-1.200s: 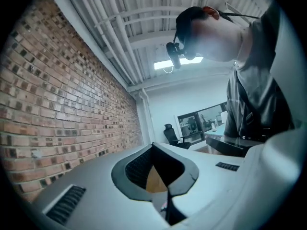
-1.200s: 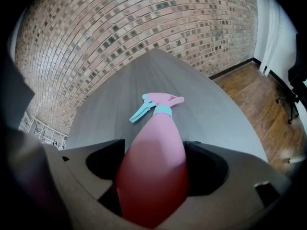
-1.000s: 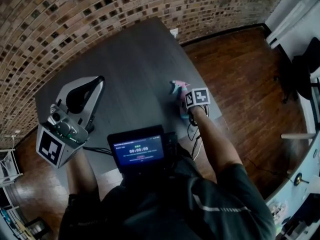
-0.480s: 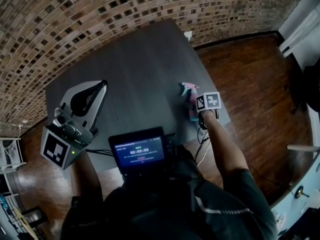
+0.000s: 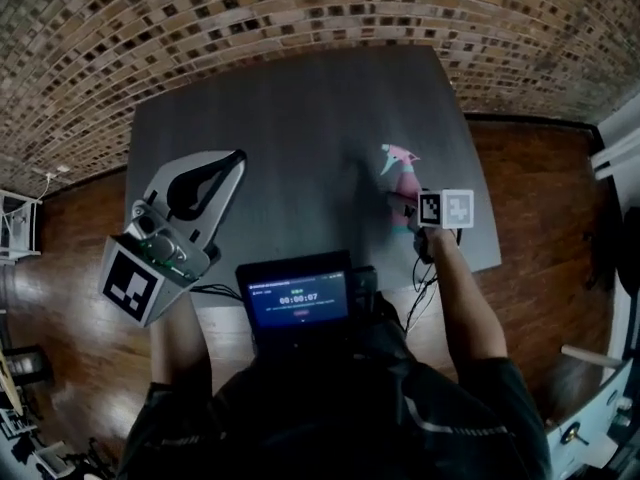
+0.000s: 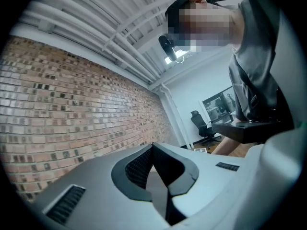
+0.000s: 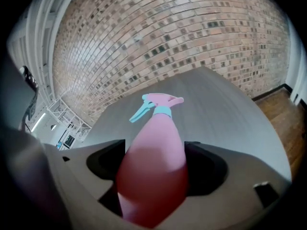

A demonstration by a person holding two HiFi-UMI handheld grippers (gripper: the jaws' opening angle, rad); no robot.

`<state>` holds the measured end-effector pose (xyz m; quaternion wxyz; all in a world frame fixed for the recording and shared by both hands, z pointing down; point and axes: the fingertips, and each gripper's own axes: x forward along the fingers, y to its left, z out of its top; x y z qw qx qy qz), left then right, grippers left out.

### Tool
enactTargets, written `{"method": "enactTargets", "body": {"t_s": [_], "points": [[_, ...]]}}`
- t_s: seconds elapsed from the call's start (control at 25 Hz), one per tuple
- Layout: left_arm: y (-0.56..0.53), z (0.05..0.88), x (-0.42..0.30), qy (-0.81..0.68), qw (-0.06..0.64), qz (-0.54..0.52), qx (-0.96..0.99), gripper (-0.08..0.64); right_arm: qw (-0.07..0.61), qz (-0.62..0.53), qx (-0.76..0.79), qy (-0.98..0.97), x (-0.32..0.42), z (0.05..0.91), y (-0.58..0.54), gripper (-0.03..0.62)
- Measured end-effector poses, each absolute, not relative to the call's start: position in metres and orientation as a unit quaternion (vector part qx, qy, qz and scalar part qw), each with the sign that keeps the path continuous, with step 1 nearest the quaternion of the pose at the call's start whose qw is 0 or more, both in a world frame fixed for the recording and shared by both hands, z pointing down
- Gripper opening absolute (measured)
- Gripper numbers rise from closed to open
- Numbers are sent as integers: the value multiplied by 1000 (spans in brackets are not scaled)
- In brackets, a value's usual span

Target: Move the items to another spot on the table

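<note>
Table [image 5: 290, 108], dark, near brick wall [image 5: 300, 8]

Brick wall [image 5: 300, 8] runs beyond the far edge of the dark grey counter [image 5: 290, 108]. Plank floor [image 5: 540, 168] borders its left and right edges. White pipes [image 6: 120, 37] cross the ceiling. Black office chair [image 6: 197, 121] stands beside a white wall.

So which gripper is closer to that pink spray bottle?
Right. The right gripper is clamped around the pink spray bottle; the left gripper hangs empty, well off to its left.
</note>
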<state>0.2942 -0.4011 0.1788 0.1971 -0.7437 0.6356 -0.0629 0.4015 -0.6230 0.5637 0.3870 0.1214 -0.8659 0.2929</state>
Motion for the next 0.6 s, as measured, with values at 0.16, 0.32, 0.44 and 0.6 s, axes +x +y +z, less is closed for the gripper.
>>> {"method": "enactTargets", "body": {"t_s": [0.16, 0.32, 0.44, 0.6], "points": [[-330, 188, 251, 670, 181, -68, -716, -3, 384, 289, 93, -872, 345, 557, -565, 393], [-246, 191, 213, 691, 179, -73, -696, -3, 379, 278, 52, -881, 282, 547, -489, 393], [-193, 193, 192, 704, 181, -70, -683, -3, 380, 261, 18, -887, 234, 540, -434, 393], [-135, 194, 172, 718, 181, -67, -669, -3, 388, 248, -17, -888, 184, 538, -362, 393]]}}
